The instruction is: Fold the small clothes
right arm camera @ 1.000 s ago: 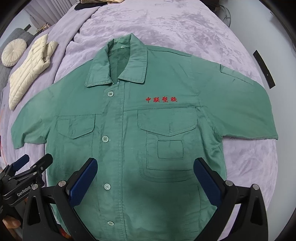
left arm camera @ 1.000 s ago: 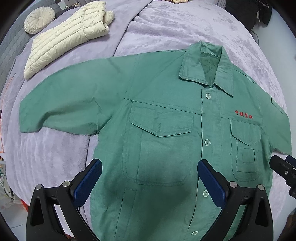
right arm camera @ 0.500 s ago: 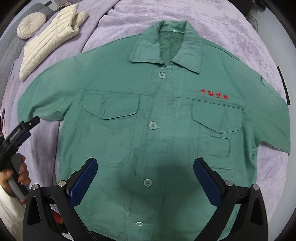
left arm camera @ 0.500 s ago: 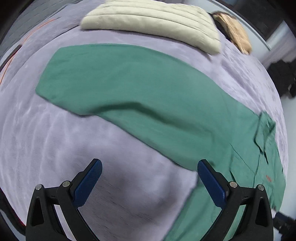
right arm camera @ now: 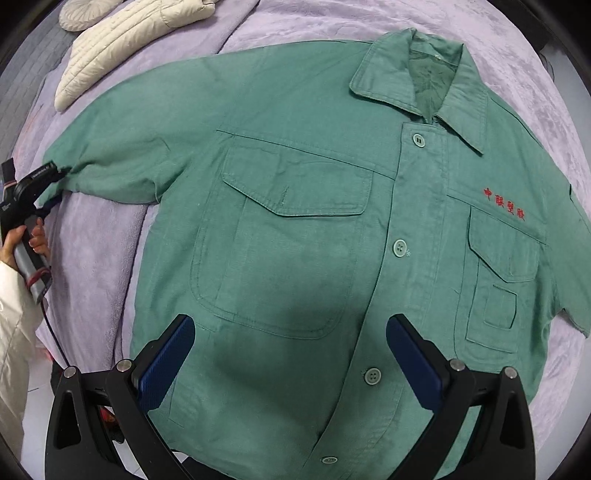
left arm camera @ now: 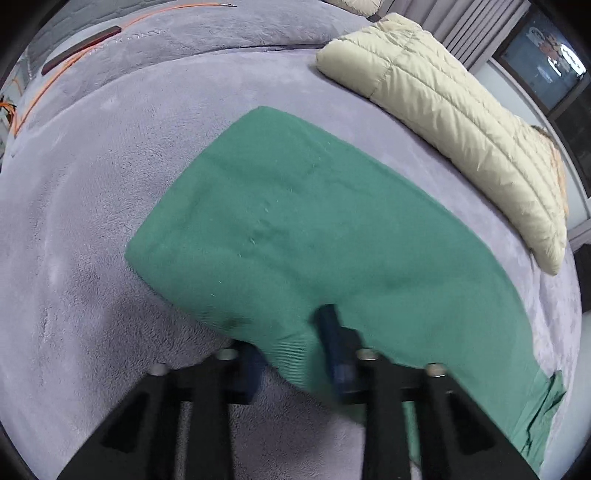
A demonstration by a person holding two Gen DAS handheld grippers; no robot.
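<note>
A green short-sleeved work shirt (right arm camera: 295, 229) with red lettering lies flat, front up, on a lilac bedspread (right arm camera: 99, 251). Its left sleeve (left arm camera: 295, 229) fills the left wrist view. My left gripper (left arm camera: 291, 343) is shut on the sleeve's lower hem, cloth bunched between its blue pads (left arm camera: 334, 339); it also shows in the right wrist view (right arm camera: 48, 181) at the sleeve's cuff. My right gripper (right arm camera: 290, 354) is open and empty, hovering over the shirt's lower front near the button placket.
A cream quilted jacket (left arm camera: 454, 122) lies on the bed beyond the sleeve; it also shows in the right wrist view (right arm camera: 125, 40) next to a round cushion (right arm camera: 83, 14). An orange cable (left arm camera: 55, 85) runs along the bed's far side.
My left gripper swung away from the shirt's front to the left sleeve and closed on its hem. My right gripper drifted left across the shirt and stayed open.
</note>
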